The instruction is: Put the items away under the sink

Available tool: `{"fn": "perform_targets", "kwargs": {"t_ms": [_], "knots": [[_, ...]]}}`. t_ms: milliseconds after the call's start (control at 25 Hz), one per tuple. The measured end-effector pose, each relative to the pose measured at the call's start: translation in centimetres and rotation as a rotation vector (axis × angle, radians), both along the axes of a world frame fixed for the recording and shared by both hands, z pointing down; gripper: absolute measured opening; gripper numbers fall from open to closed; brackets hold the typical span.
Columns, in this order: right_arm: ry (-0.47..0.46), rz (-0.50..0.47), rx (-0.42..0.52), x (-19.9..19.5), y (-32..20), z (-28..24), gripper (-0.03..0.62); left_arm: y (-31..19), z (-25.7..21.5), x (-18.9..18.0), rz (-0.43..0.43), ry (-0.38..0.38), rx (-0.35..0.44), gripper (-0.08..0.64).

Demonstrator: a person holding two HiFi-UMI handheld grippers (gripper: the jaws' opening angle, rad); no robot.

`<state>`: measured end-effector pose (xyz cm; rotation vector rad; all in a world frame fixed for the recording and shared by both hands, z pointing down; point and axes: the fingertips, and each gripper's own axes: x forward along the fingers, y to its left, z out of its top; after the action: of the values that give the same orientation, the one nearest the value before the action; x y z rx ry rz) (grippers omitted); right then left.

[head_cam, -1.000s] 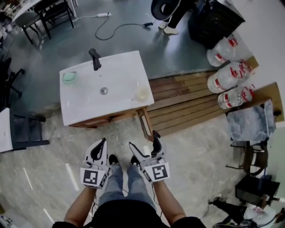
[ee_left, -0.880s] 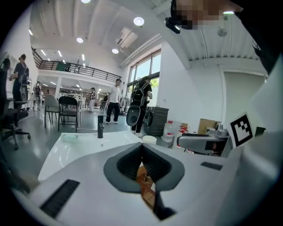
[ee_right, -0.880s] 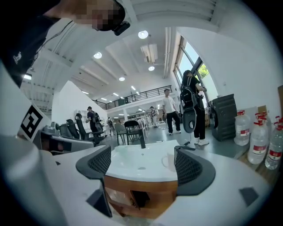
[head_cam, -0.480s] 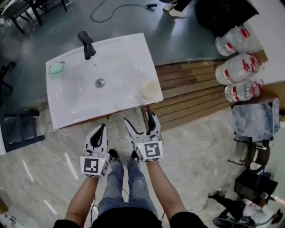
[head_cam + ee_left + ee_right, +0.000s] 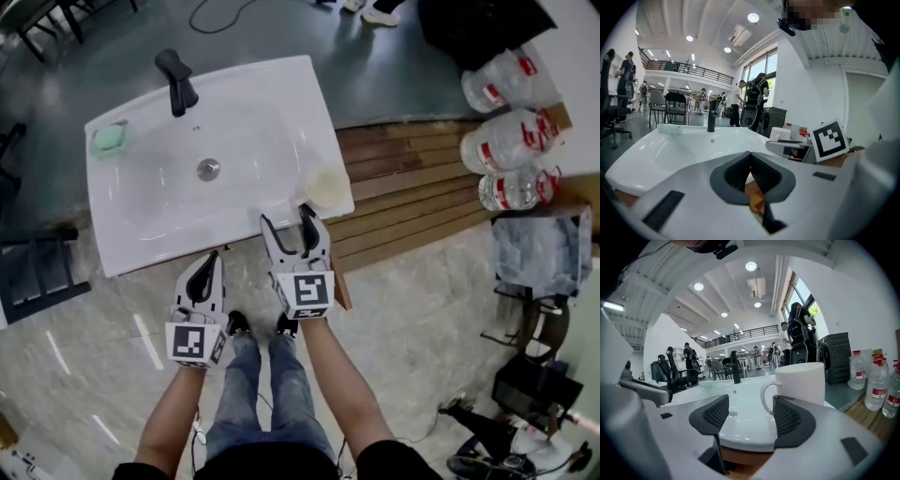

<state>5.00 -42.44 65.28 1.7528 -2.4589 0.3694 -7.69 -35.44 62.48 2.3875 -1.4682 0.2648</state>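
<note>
Head view: a white sink (image 5: pixel 141 230) on a wooden frame (image 5: pixel 339 286) is seen from above, standing on a pale marbled floor (image 5: pixel 422 309). A black faucet (image 5: pixel 175 81) is mounted at its far edge, and a green soap bar (image 5: pixel 109 140) lies on the far left corner. A white mug (image 5: pixel 326 186) is placed upright on the near right corner of the sink top. To the right, wooden slats (image 5: pixel 403 183) are laid on the floor, with large water bottles (image 5: pixel 511 141) lying at their far end.

The right gripper (image 5: pixel 287 217) is held at the sink's front rim, its tips just short of the mug. Its jaws have just been closing, yet they are apart and nothing is clasped between them. In the right gripper view the mug (image 5: pixel 806 383) is found just beyond the right-hand jaw, its handle showing in the gap between the jaws of the right gripper (image 5: pixel 751 411), untouched by either pad; the sink (image 5: pixel 745 427) rim lies below the gap.

The left gripper (image 5: pixel 212 261) is held lower and nearer the person, in front of the sink's near edge. In the left gripper view the jaws of the left gripper (image 5: pixel 750 157) are pressed together with nothing between them, and the sink (image 5: pixel 670 150) is spread out ahead.
</note>
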Motion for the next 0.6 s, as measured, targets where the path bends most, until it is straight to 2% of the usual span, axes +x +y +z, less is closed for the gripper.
{"fn": "perform_targets", "kwargs": {"t_ms": [320, 440, 600], "knots": [[0.037, 0.080, -0.006, 1.0, -1.7, 0.3, 0.169, 0.3, 1.6, -0.4, -0.001, -0.002, -0.027, 0.005], [0.061, 0.101, 0.000, 1.6, -2.0, 0.2, 0.072, 0.4, 1.9, -0.6, -0.002, -0.005, -0.034, 0.005], [0.108, 0.066, 0.060, 1.6, -2.1, -0.8, 0.042, 0.4, 1.7, -0.8, -0.005, -0.012, -0.036, 0.005]]}}
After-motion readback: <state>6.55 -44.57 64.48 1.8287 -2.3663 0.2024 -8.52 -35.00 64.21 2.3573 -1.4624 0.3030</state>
